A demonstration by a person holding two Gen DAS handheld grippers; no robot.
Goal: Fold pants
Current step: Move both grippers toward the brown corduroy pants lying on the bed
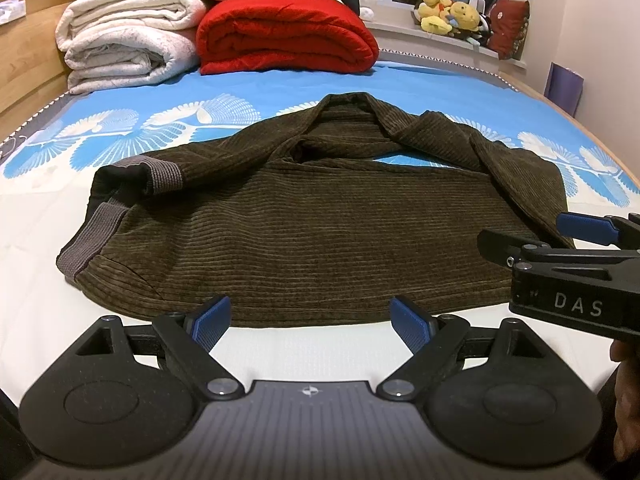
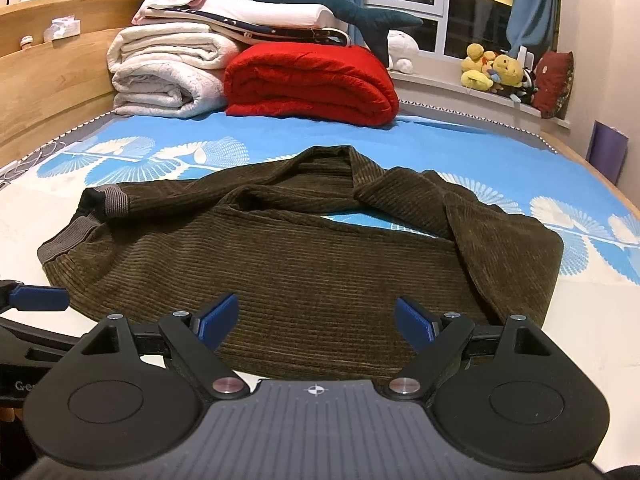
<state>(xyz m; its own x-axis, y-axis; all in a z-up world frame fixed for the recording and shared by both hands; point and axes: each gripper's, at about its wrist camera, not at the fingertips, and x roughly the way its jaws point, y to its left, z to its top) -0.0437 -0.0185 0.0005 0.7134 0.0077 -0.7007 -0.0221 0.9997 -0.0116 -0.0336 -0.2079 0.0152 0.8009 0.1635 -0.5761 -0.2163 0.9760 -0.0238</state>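
Hovering low over the bed [image 1: 48,272], both grippers sit spread and empty: the left gripper [image 1: 311,322] has its blue pads wide apart just short of the near hem of the pants [image 1: 312,216], nothing between them, and the right gripper [image 2: 316,320] gapes the same way with brown corduroy showing in the space between its fingers (whether the pads brush the cloth is hard to say from this angle). Those pants lie crosswise mid-bed, roughly doubled over, grey ribbed cuffs [image 1: 92,232] at the left end, a sliver of blue sheet peeking through a gap in the folds. In the left wrist view the right tool pokes in from the right edge, mostly cut off, with a bit of a hand [image 1: 624,384] below it. Beyond, a red quilt [image 1: 288,36] and white blankets [image 1: 128,40] are stacked against the headboard, their tops cropped away.
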